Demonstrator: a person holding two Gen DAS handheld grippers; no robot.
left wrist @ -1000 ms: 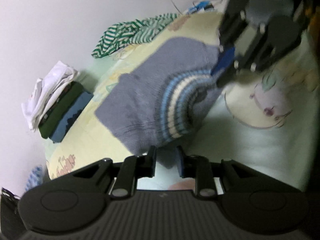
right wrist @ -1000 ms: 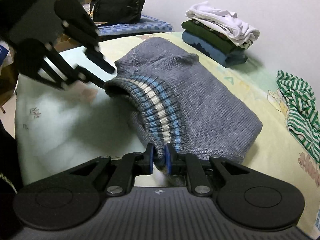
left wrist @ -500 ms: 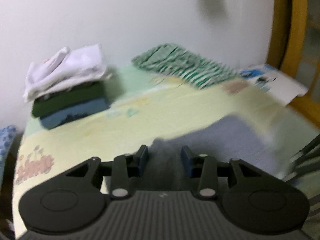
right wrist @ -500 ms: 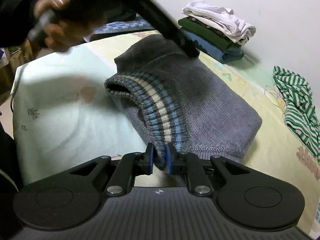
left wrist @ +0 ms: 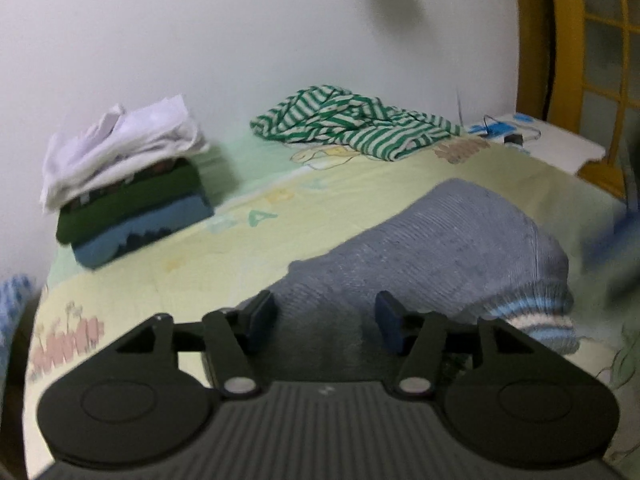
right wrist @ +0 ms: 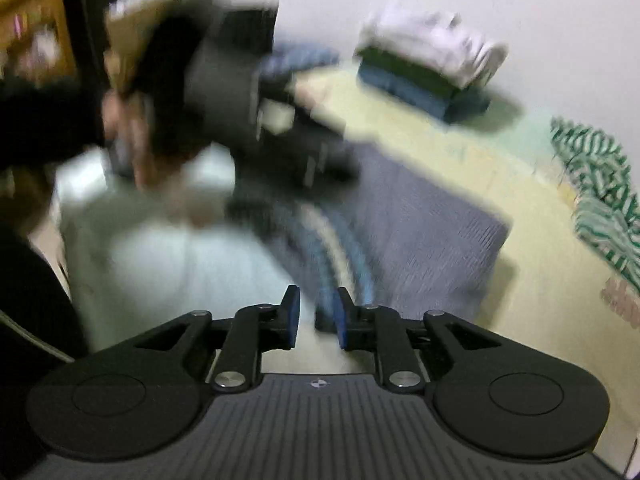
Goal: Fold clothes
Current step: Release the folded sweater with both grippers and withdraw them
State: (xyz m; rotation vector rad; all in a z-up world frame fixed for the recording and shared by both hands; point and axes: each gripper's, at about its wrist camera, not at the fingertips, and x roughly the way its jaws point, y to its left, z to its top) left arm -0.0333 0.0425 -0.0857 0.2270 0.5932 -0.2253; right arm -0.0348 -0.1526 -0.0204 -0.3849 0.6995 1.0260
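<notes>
- The landmark is the grey sweater, folded into a compact bundle in the middle of the bed sheet, its striped blue-and-cream hem at the near right corner in the left wrist view.
- Left of the sweater by the wall sits the folded stack: white on green on blue. Beyond the sweater, against the wall, the green striped garment lies loose and unfolded.
- The left gripper has its jaws opening, already wide; the sweater's near edge lies between them, but the pads do not press on it.
- The right gripper has its jaws opening, a narrow gap; the striped hem lies just ahead, seemingly freed, though blur makes contact uncertain.
- Step, as I judge it: letting go of the finished fold. The next move likely calls for lifting the bundle onto the stack, or reaching past the sweater for the striped garment.
- Only the right wrist view shows the person's hand carrying the left gripper above the sweater's left side, heavily blurred. Only the left wrist view shows the white ledge beyond the sweater's right.
</notes>
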